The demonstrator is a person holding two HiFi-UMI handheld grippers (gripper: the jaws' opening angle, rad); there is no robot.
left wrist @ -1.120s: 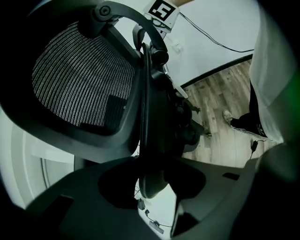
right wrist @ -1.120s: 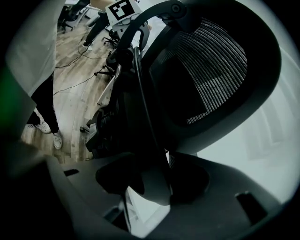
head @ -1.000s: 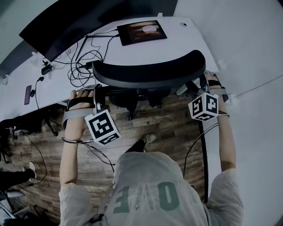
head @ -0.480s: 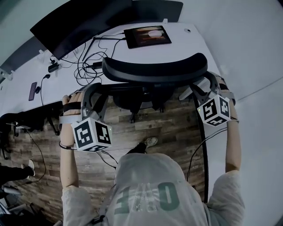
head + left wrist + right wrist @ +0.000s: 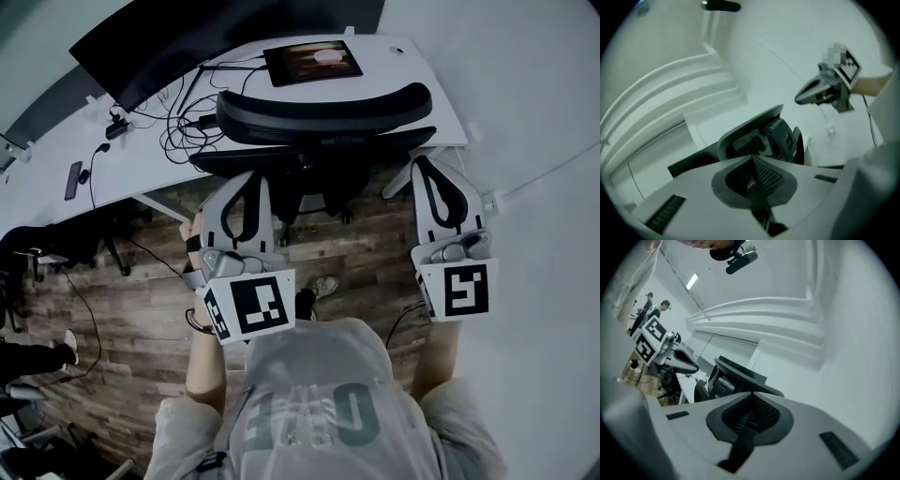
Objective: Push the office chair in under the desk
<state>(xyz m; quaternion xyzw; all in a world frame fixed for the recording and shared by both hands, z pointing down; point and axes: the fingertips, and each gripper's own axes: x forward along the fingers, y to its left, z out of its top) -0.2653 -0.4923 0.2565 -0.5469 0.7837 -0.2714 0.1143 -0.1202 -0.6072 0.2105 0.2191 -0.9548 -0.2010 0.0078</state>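
The left gripper (image 5: 249,180) has its jaws pressed together and nothing is between them. The right gripper (image 5: 427,163) is the same, jaws together and empty. Both are held by the person side by side and they point forward to the chair (image 5: 323,111). The chair stands just ahead of the two grippers and between their lines, and neither gripper touches it. Its seat is mostly under the edge of the bench (image 5: 122,178) and its curved backrest is above that edge. Beyond the chair, further from the grippers, a tablet (image 5: 311,64) lies on the bench. Ahead and to the left of the left gripper there is a bundle of cables (image 5: 183,122), and behind it a dark monitor (image 5: 178,42). Below the grippers is a wooden floor (image 5: 366,258)
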